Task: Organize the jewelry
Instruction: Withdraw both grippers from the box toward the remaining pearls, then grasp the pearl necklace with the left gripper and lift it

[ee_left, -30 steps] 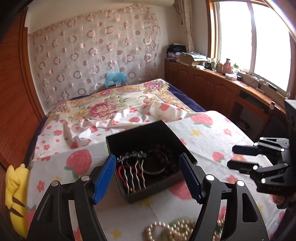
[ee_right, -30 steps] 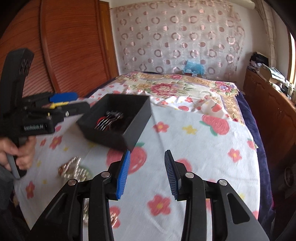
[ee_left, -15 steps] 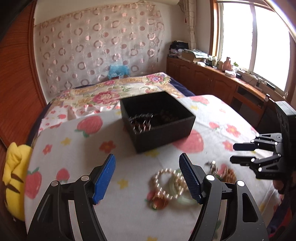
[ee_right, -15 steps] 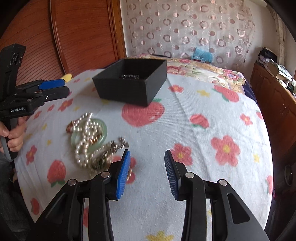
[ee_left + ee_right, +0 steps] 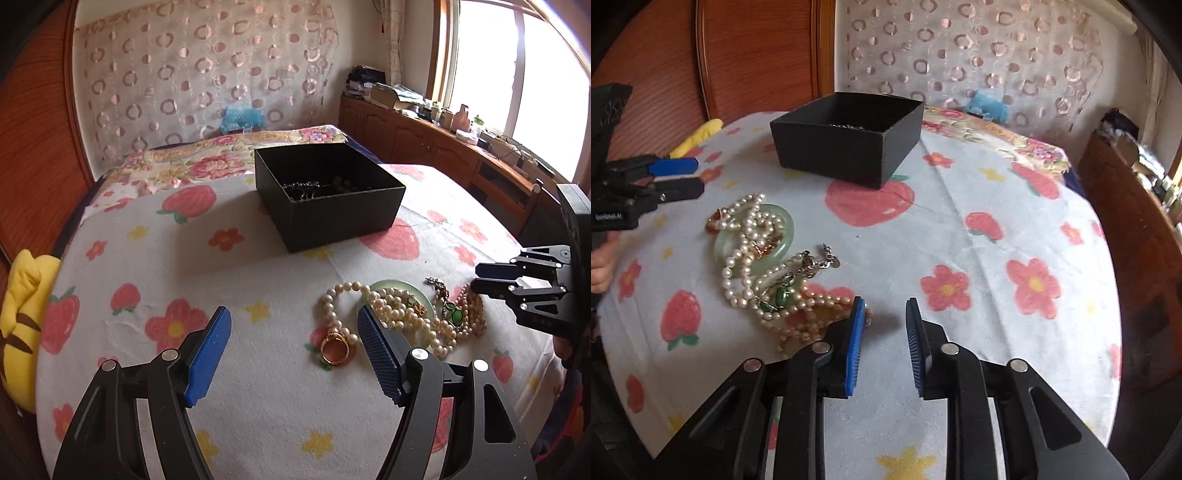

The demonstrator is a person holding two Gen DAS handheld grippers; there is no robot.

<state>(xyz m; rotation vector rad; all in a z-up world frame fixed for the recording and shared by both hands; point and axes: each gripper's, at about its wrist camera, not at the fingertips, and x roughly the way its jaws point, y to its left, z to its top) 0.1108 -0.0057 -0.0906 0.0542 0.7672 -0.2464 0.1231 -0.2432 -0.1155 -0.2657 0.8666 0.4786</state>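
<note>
A: What covers the bed (image 5: 236, 398)?
B: A strawberry-and-flower sheet (image 5: 960, 229).
A: And on it?
B: A black box (image 5: 849, 147) at the far side; a tangled jewelry heap (image 5: 764, 258) nearer, left.

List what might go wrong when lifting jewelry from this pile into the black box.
1. The pearl necklace lies over the green bangle and is tangled with the green-stone chain; lifting one may drag the others.
2. The right gripper, jaws just narrowed and empty, sits beside the pile and may close on nothing.
3. The gold ring is small and could slip from the wide left gripper.
</note>
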